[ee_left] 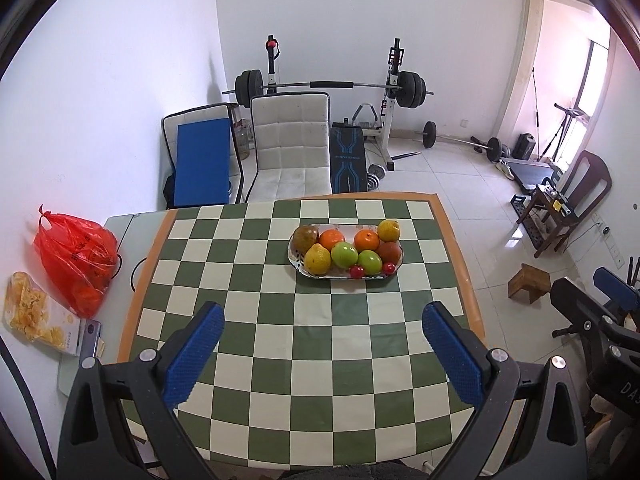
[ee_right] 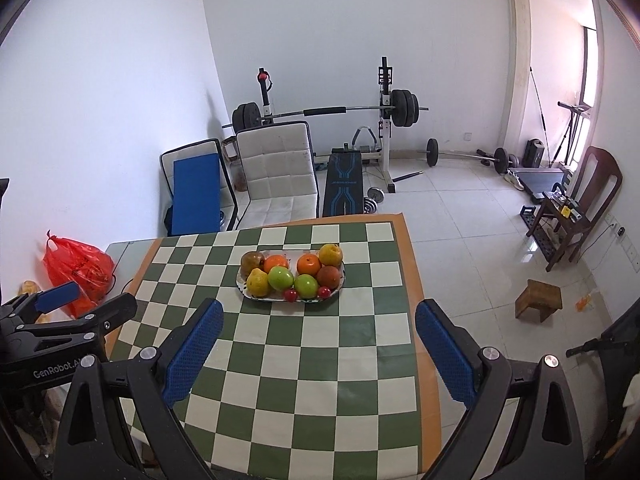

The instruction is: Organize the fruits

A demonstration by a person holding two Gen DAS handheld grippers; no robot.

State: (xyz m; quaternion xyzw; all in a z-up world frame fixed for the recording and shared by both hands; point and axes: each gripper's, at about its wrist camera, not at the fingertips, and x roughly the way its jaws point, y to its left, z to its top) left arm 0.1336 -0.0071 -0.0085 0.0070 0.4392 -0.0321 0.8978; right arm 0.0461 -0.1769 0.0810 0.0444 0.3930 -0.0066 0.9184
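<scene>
On the far half of the checkered counter (ee_left: 320,360), a white oval plate (ee_left: 298,264) holds the fruits: two oranges (ee_left: 366,240), two green apples (ee_left: 344,255), two yellow pears (ee_left: 318,259), a brownish fruit (ee_left: 304,237), a reddish fruit (ee_left: 389,252) and two small red ones (ee_left: 357,271). Both the left gripper (ee_left: 323,354) and right gripper (ee_right: 319,356) hover at the near edge, well apart from the plate, fingers wide and holding nothing. A red plastic bag (ee_left: 78,258) lies far left, beside the counter.

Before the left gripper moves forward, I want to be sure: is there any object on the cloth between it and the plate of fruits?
Nothing visible. Between the open left gripper and the plate lies only bare checkered cloth.
</scene>
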